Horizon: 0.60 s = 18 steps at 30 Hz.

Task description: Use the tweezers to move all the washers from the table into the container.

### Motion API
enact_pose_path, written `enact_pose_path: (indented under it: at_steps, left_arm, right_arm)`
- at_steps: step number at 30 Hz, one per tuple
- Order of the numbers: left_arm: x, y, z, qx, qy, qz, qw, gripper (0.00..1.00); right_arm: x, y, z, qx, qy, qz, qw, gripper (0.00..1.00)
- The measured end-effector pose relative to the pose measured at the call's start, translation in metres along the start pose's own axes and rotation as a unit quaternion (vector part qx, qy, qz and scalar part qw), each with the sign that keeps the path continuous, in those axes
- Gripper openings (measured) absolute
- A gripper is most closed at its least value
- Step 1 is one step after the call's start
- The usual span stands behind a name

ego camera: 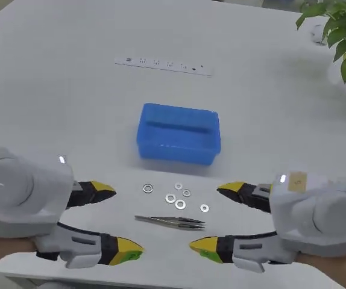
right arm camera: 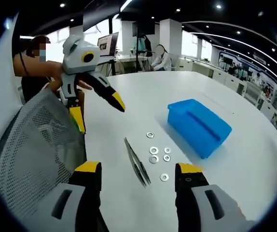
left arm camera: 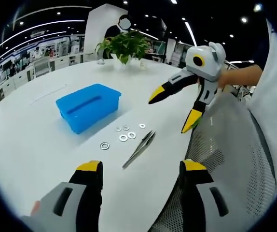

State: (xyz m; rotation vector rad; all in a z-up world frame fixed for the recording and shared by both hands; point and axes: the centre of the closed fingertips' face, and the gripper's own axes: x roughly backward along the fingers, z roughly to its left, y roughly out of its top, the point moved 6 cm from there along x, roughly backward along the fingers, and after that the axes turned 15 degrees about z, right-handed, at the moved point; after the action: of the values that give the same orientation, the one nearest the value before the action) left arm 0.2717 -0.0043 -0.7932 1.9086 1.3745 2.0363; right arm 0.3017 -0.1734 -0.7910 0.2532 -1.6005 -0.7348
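White table spreads across an open-plan office, with a leafy plant at its far right corner and a mesh chair back at the near edge in the right gripper view. Low in the head view, the left gripper and the right gripper face each other from either side. Each has its yellow-tipped jaws spread wide apart and holds nothing. Beyond them, near the middle of the table, sits the blue container, a shallow rectangular tub that looks bare inside. Farther back lies a long white power strip, well apart from the tub. Between the two grippers the tweezers lie flat on the table, crosswise to the person, touched by neither claw. Just past the tweezers, on the near side of the container, six washers lie loose on the table. Five of them form a small cluster and one lies a little off to the left.
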Motion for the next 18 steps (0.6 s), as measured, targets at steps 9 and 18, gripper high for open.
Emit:
enact_pose_path:
  at_steps: [9,18]
  left_arm:
    - [-0.026,0.005,0.006,-0.032,-0.036,0.022,0.9986,0.58]
    - [-0.042,0.007,0.013,-0.037,-0.047,0.036,0.9975,0.48]
  right_arm:
    - [-0.032,0.003,0.000,0.036,0.029,0.055,0.9974,0.46]
    - [-0.052,0.005,0.001,0.065,0.050,0.093,0.9923,0.41]
